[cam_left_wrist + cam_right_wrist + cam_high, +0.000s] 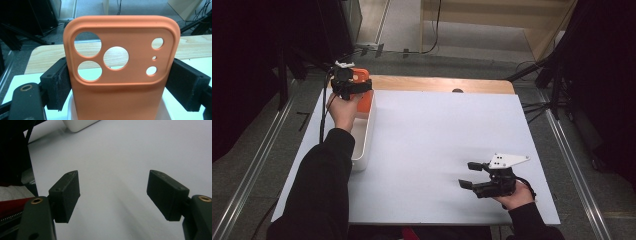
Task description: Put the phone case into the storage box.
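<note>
Orange phone case (120, 75) clamped in left hand-held gripper (120, 85).

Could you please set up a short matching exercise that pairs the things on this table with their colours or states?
Things:
1. phone case
2. tray
3. right tool
4. left tool

States:
A. white, at the table's left edge
B. open, with nothing between its jaws
C. orange, with round cut-outs
D. shut on the case's two sides

Pairs: 1-C, 2-A, 3-B, 4-D
</note>
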Tool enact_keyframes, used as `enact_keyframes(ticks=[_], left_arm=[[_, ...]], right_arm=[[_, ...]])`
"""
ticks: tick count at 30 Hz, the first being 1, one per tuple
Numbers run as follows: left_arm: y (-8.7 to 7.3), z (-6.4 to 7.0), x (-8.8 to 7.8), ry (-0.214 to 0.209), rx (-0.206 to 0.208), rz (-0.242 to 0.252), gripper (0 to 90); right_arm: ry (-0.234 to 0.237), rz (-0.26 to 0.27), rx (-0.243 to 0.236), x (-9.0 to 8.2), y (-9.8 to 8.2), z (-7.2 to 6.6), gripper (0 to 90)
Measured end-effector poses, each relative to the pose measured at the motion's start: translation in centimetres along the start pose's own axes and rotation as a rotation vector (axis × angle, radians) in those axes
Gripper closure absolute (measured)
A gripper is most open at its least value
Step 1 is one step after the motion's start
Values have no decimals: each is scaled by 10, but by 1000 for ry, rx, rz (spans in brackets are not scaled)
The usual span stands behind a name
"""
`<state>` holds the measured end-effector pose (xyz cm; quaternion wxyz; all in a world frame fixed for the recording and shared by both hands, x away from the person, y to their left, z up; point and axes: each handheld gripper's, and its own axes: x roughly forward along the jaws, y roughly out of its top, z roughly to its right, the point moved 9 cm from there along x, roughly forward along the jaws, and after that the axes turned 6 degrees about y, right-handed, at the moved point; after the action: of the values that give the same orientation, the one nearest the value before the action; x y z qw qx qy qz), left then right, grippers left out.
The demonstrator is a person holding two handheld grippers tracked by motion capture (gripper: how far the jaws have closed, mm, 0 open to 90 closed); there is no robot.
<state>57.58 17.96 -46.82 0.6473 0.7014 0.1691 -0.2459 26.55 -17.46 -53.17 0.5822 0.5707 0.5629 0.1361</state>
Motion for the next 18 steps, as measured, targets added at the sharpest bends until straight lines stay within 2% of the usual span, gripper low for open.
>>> enact_keyframes(ticks=[10,15,18], left_arm=[[-8,1,3,-1,-2,-24,151],[-11,3,5,4,12,-43,145],[-10,4,4,3,20,-36,117]], right_arm=[[1,0,-2,0,0,0,252],[1,10,-11,-1,2,-1,252],[0,10,-13,-1,2,-1,252]])
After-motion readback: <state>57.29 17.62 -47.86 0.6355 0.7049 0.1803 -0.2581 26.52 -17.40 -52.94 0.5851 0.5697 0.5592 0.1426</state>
